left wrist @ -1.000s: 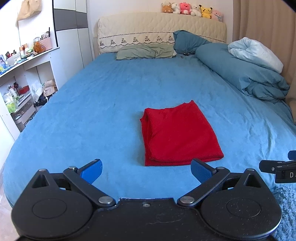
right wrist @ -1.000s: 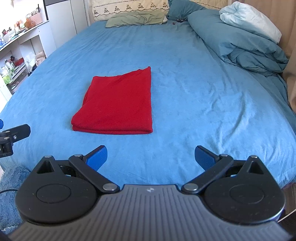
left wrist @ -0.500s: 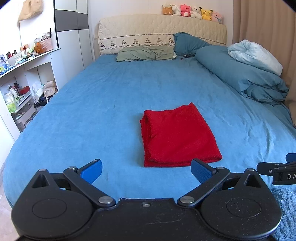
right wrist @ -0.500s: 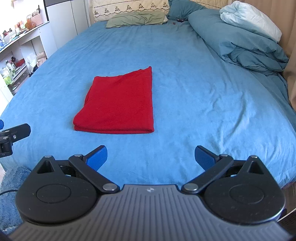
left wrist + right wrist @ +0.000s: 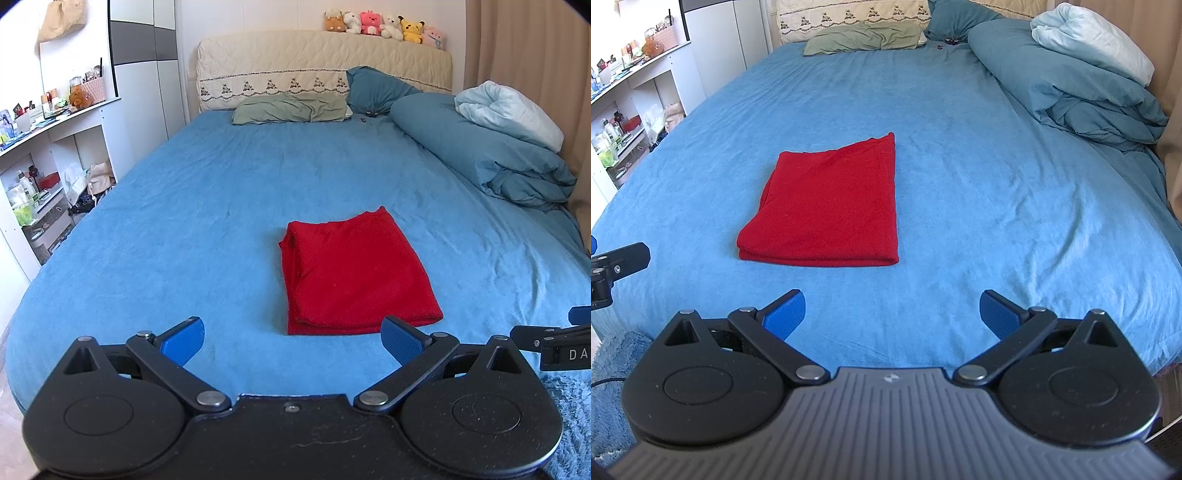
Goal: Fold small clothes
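A red garment (image 5: pixel 351 273) lies folded into a flat rectangle on the blue bed sheet (image 5: pixel 207 229); it also shows in the right wrist view (image 5: pixel 831 206). My left gripper (image 5: pixel 293 341) is open and empty, held near the foot of the bed, just short of the garment's near edge. My right gripper (image 5: pixel 892 315) is open and empty, near the foot of the bed, to the right of the garment and short of it. The right gripper's tip (image 5: pixel 554 343) shows at the right edge of the left wrist view; the left gripper's tip (image 5: pixel 617 260) shows at the left edge of the right wrist view.
Pillows (image 5: pixel 291 107) and a headboard with plush toys (image 5: pixel 384 24) are at the far end. A bunched blue duvet (image 5: pixel 480 147) lies along the right side. Cluttered white shelves (image 5: pixel 44 177) stand left of the bed. A blue rug (image 5: pixel 609 373) is on the floor.
Both grippers have drawn back and lifted a little from the garment, staying open. The red garment has not moved.
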